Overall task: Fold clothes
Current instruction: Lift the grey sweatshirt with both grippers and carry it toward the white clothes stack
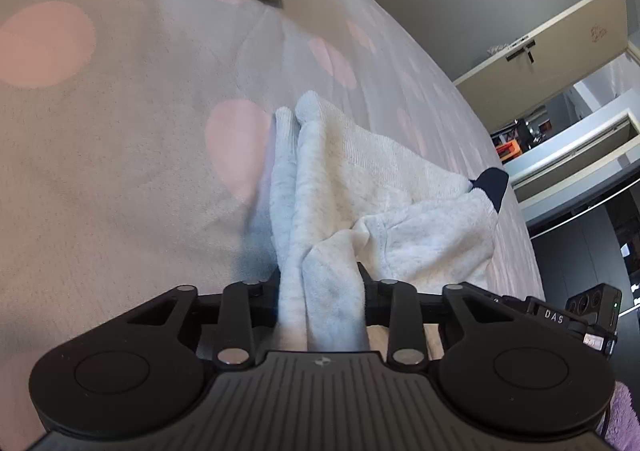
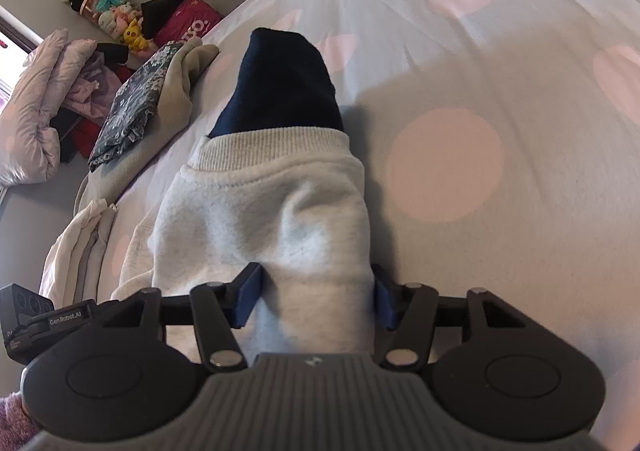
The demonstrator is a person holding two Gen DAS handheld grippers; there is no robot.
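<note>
The left tool [image 1: 320, 283] is clamped on a bunch of the grey sweatshirt [image 1: 360, 187]; the cloth runs up between its two fingers in thick folds. The right tool [image 2: 316, 299] also grips the sweatshirt [image 2: 260, 219], with a fat wad of fleece squeezed between its blue pads [image 2: 250, 297]; just past it sits the ribbed collar [image 2: 272, 149], and a dark navy part [image 2: 284, 83] pokes out beyond that, maybe a hood or lining, I cannot tell which.

The sweatshirt hangs partly lifted between the two tools and partly rests on the bed [image 2: 480, 91], which has a pale cover with pink dots; it is not flat or neat now, and how far the folding has gone I cannot tell.

It looks soft, floppy and a bit heavy; it will sag and not slip much; good spots to hold are the thick edges, like the collar, shoulders or hem.

Off the bed's edge lies a pile of other clothes [image 2: 132, 107].
</note>
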